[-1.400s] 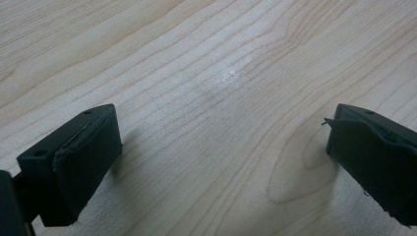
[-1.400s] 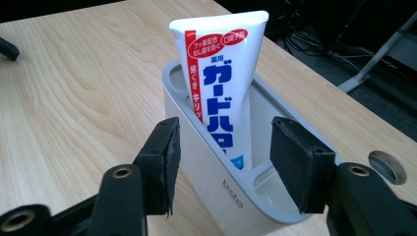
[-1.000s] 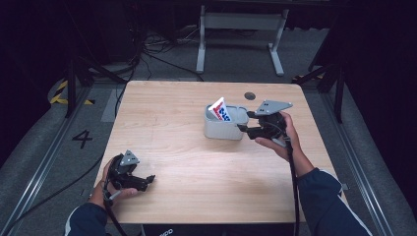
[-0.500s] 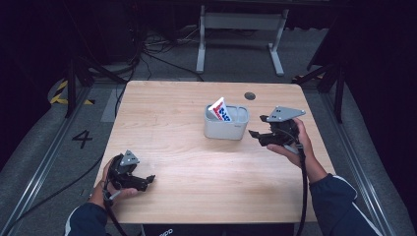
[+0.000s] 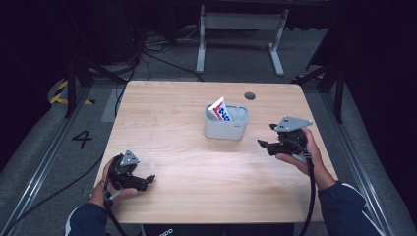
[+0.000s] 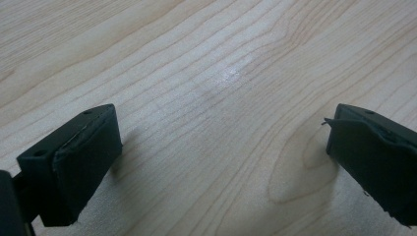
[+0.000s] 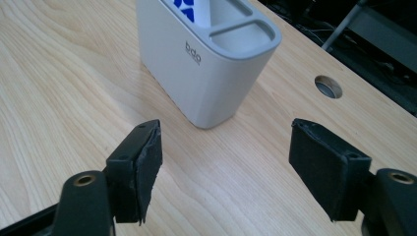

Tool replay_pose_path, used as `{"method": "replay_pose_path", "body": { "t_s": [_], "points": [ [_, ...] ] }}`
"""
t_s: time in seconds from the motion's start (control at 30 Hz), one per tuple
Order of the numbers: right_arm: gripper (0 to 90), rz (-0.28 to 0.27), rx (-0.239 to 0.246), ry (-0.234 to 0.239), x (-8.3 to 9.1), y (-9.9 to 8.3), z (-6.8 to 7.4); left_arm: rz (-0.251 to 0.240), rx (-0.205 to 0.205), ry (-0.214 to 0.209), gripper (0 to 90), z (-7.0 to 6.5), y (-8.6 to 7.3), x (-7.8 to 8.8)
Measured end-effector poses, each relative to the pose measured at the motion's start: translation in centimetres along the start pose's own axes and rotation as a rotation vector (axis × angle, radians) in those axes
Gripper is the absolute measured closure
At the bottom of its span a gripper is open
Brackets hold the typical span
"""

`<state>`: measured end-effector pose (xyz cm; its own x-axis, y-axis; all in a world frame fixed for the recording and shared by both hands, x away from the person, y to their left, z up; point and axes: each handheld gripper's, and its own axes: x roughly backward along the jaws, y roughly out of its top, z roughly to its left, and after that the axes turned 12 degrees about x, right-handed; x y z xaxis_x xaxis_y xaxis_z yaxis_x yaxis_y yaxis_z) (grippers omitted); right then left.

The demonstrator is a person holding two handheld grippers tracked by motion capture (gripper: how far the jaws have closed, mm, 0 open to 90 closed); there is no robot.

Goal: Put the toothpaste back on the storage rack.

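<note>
The red, white and blue packet [image 5: 221, 111] already stands inside the grey organiser [image 5: 226, 129] mid-bench [image 5: 172, 128]. Right hand-held gripper [image 5: 264, 144], just opening, sits empty beside it; left hand-held gripper [image 5: 146, 181] rests apart. Little seems left.

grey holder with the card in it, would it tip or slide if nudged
The grey holder looks squat and flat-based, so probably slides on the smooth wooden table rather than tipping. Its glossy walls may be slippery. The leaning card could shift.
</note>
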<state>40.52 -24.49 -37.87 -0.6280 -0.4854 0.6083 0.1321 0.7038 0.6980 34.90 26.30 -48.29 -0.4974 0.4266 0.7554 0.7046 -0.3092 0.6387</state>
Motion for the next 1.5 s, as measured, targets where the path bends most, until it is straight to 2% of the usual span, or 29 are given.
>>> {"method": "replay_pose_path", "body": {
  "t_s": [0.23,0.47,0.67,0.7,0.77,0.8,0.97,1.2,1.43,1.47,1.5],
  "points": [
    [28.9,0.025,-0.007,0.005,0.3,-2.1,0.6,-0.003,-0.006,0.003,0.5,0.0,0.0,0.0],
    [27.2,0.019,-0.009,0.007,0.8,-4.0,1.3,-0.003,-0.006,0.003,0.6,0.0,0.0,0.0],
    [25.4,0.057,-0.012,-0.011,1.4,-5.8,1.8,-0.003,-0.007,0.003,0.6,0.0,0.0,0.0],
    [24.9,0.044,-0.027,-0.005,1.4,-6.6,1.9,-0.003,-0.006,0.003,0.5,0.0,0.0,0.0],
    [24.5,0.045,-0.040,-0.001,1.5,-6.9,2.0,-0.003,-0.006,0.003,0.5,0.0,0.0,0.0],
    [23.9,0.058,-0.051,-0.001,1.5,-7.9,2.3,-0.003,-0.006,0.003,0.5,0.0,0.0,0.0],
    [22.7,0.066,-0.081,-0.001,1.8,-9.5,2.5,-0.003,-0.006,0.003,0.5,0.0,0.0,0.0],
    [21.1,0.109,-0.145,-0.006,2.4,-12.7,2.6,-0.003,-0.006,0.003,0.5,0.1,0.0,0.0],
    [20.8,0.117,-0.235,-0.011,3.5,-15.2,2.5,-0.001,-0.016,0.003,0.4,0.1,0.1,0.0],
    [20.4,0.107,-0.265,-0.010,3.8,-15.8,2.5,-0.001,-0.016,0.003,0.4,0.1,0.1,0.0],
    [20.4,0.107,-0.265,-0.010,3.8,-15.8,2.5,-0.001,-0.016,0.003,0.4,0.1,0.1,0.0]
  ]
}}
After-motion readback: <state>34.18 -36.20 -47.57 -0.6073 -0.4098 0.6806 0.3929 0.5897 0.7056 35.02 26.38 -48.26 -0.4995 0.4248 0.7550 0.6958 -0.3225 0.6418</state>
